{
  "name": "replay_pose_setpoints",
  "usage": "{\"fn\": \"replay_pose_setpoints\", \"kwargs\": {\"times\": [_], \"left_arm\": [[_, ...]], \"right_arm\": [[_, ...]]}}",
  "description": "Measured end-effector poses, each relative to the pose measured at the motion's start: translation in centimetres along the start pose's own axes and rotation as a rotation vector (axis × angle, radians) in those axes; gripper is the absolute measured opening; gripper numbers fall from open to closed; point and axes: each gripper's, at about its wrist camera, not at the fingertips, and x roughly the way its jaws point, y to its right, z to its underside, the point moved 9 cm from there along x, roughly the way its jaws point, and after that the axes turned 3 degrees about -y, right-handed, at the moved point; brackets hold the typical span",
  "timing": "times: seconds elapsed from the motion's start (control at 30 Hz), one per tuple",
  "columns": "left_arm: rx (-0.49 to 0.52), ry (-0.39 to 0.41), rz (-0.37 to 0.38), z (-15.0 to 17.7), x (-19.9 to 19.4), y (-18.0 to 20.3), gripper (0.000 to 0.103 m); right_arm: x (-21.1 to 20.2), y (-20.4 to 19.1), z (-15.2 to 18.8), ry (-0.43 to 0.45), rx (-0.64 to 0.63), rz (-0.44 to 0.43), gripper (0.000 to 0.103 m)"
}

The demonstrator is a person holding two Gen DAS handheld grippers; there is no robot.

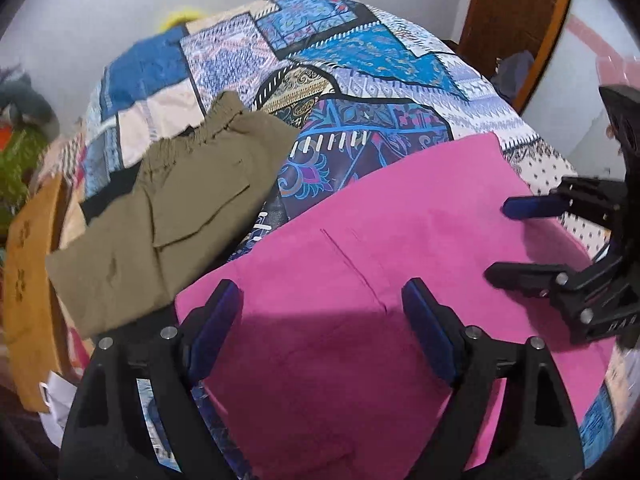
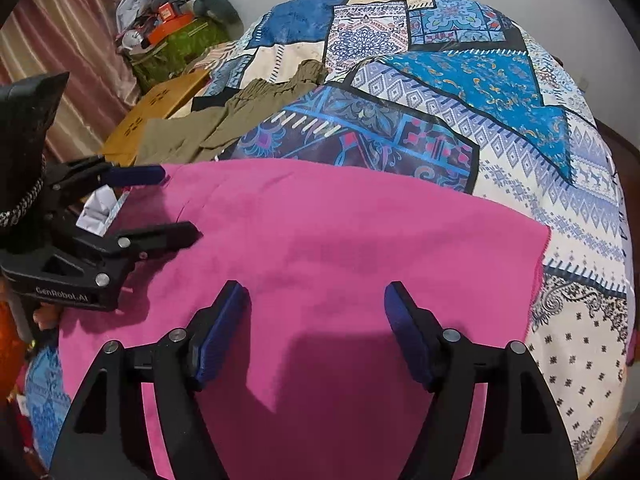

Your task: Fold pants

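Observation:
Pink pants [image 1: 360,264] lie flat on the patterned bedspread [image 1: 360,64], folded into a broad rectangle; they also show in the right wrist view [image 2: 340,232]. My left gripper [image 1: 320,300] is open and empty, just above the pants' near left part. It also shows at the left of the right wrist view [image 2: 180,204]. My right gripper [image 2: 316,304] is open and empty above the pants' near middle. It also shows at the right edge of the left wrist view [image 1: 496,240].
Olive-green folded shorts [image 1: 160,220] lie on the bed to the left of the pink pants. A tan cardboard box [image 1: 28,300] sits at the bed's left edge. A cluttered pile [image 2: 172,28] stands by the curtain. A wooden door [image 1: 516,20] is at the far right.

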Motion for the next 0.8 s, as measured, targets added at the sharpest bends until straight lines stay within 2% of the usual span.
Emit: {"fn": "replay_pose_setpoints", "kwargs": {"times": [0.07, 0.17, 0.5, 0.8], "left_arm": [[0.033, 0.012, -0.038, 0.7, -0.6, 0.0, 0.085], [0.045, 0.023, -0.053, 1.4, -1.4, -0.3, 0.085], [-0.02, 0.039, -0.05, 4.1, -3.5, -1.1, 0.085], [-0.013, 0.066, -0.099, 6.9, -5.5, -1.4, 0.085]], "right_arm": [[-0.5, 0.1, 0.5, 0.003, -0.001, 0.004, 0.069], [-1.2, 0.4, 1.4, 0.011, 0.017, 0.011, 0.07], [-3.9, 0.6, 5.6, 0.036, 0.067, 0.059, 0.071], [-5.8, 1.5, 8.6, 0.079, 0.156, 0.075, 0.072]]}}
